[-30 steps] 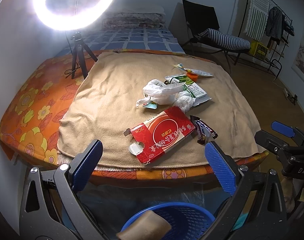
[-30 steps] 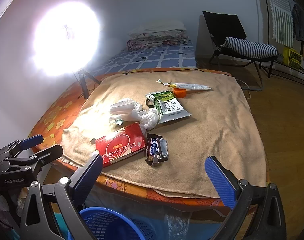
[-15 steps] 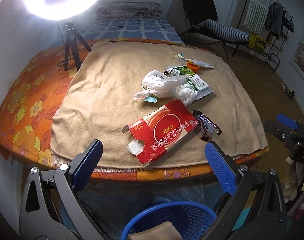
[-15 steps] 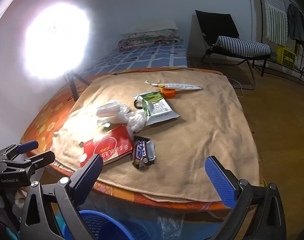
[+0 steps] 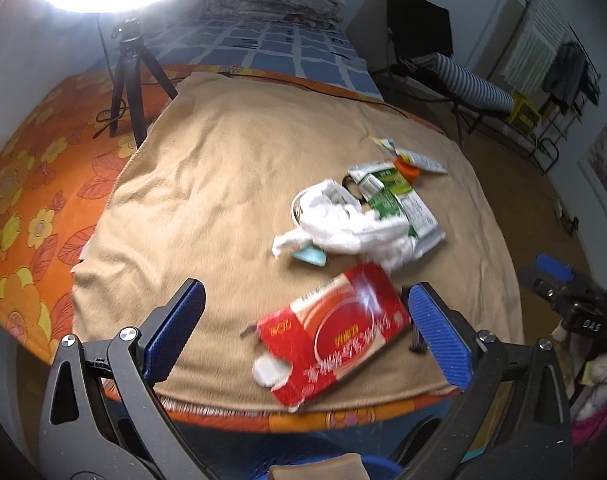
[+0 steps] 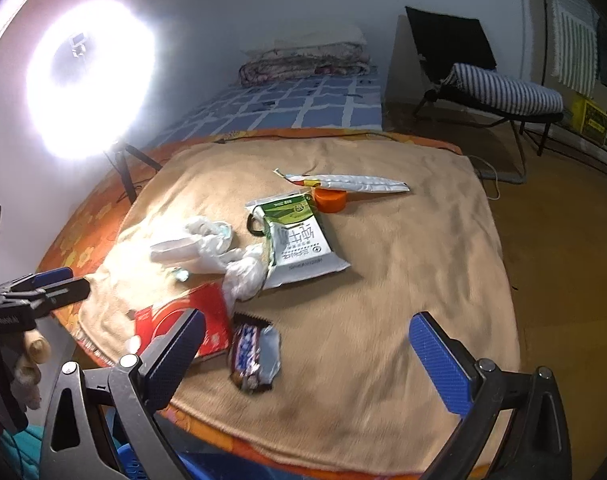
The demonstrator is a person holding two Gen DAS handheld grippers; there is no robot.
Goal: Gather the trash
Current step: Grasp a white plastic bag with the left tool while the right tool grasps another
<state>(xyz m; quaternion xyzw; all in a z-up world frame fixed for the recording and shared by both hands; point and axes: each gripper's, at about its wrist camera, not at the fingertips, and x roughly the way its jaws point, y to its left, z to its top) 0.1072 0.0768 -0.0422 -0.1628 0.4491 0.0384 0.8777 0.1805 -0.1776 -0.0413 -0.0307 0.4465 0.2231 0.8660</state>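
Trash lies on a tan blanket [image 5: 223,184] over a table. A red carton [image 5: 331,336] lies flat near the front edge, between the fingers of my open, empty left gripper [image 5: 303,332]. Behind it are crumpled white plastic [image 5: 343,220], a green-and-white pouch [image 6: 299,236], an orange cap [image 6: 330,200] and a silver wrapper [image 6: 351,183]. A candy bar wrapper [image 6: 253,354] lies in front of my open, empty right gripper [image 6: 307,356], beside the red carton [image 6: 183,320].
A blue basket [image 6: 131,460] stands below the table's front edge, with something tan in it [image 5: 319,468]. A ring light on a tripod [image 5: 129,76] stands at the back left. A bed [image 6: 303,104] and a chair [image 6: 483,80] are behind.
Both grippers have moved forward and closer to the table. The red carton now sits between the left fingers, and the candy wrapper is nearer the right gripper. The basket has dropped almost out of view.
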